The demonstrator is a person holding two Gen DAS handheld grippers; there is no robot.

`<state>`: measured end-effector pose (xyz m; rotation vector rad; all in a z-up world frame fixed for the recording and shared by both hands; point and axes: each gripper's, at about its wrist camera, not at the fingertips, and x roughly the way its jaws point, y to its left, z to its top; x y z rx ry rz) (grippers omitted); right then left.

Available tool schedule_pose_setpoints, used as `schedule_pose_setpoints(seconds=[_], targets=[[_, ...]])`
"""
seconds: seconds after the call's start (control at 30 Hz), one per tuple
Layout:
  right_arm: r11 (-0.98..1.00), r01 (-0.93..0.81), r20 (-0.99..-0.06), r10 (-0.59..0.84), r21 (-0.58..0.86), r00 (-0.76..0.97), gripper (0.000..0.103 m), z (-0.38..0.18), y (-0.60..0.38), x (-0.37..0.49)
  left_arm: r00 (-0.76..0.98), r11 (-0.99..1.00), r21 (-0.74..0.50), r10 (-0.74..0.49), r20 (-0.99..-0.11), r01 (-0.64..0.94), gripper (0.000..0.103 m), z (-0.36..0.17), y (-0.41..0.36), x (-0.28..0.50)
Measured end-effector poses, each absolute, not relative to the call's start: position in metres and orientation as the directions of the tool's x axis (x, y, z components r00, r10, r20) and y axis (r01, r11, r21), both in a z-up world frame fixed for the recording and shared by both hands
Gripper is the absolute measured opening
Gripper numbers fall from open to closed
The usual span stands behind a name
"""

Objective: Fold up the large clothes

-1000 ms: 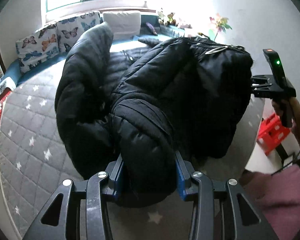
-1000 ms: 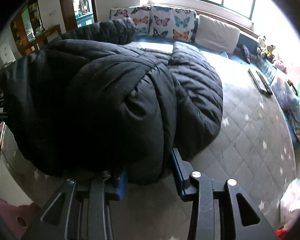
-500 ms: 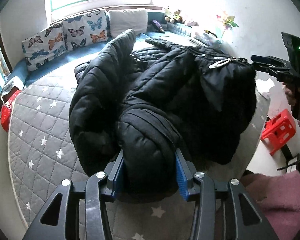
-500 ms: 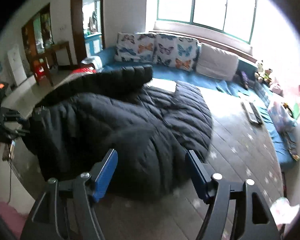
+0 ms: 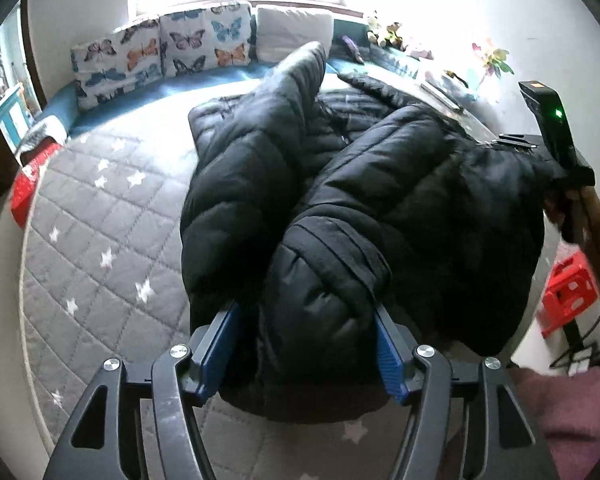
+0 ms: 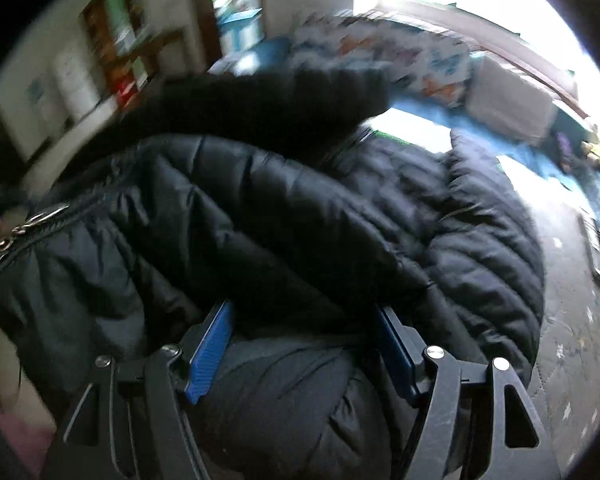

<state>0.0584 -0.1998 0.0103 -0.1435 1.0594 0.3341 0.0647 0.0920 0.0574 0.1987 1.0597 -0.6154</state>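
The black puffer jacket bulges between the opening left gripper; the spread right gripper straddles another fold, its contact indistinct amid blur.

The right wrist view is smeared: the shelves and cushions behind the black puffer jacket cannot be read. The jacket's bulk hides the right gripper's fingertips. In the left view, the person's sleeve is cut off by the edge.
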Motion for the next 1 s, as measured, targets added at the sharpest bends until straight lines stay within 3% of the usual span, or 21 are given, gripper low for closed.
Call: schedule_pose_setpoints(seconds=[0.2, 0.33, 0.47, 0.63, 0.77, 1.0], targets=[[0.867, -0.493, -0.945, 0.215, 0.069, 0.246, 0.077, -0.001, -0.199, -0.004, 0.301, 0.764, -0.067, -0.331, -0.894, 0.642, 0.069, 0.044, 0.097, 0.037], [0.855, -0.519, -0.975, 0.122, 0.007, 0.188, 0.077, -0.028, -0.19, -0.046, 0.355, 0.743, -0.006, -0.326, -0.876, 0.669, 0.068, 0.057, 0.094, 0.017], [0.848, -0.528, -0.975, 0.071, -0.051, 0.209, 0.077, -0.028, -0.184, -0.063, 0.399, 0.72, 0.009, -0.375, -0.837, 0.694, 0.069, 0.084, 0.085, 0.008], [0.854, -0.51, -0.938, 0.092, -0.098, 0.333, 0.077, 0.017, -0.175, -0.059, 0.387, 0.679, -0.01, -0.43, -0.816, 0.734, 0.069, 0.094, 0.039, 0.023], [0.889, -0.452, -0.897, 0.144, -0.069, 0.419, 0.077, 0.021, -0.172, -0.033, 0.319, 0.644, -0.064, -0.46, -0.829, 0.763, 0.069, 0.067, -0.015, 0.047], [0.909, -0.412, -0.939, 0.193, 0.062, 0.286, 0.077, -0.05, -0.178, -0.027, 0.126, 0.636, -0.174, -0.398, -0.909, 0.752, 0.069, -0.018, -0.064, 0.071]])
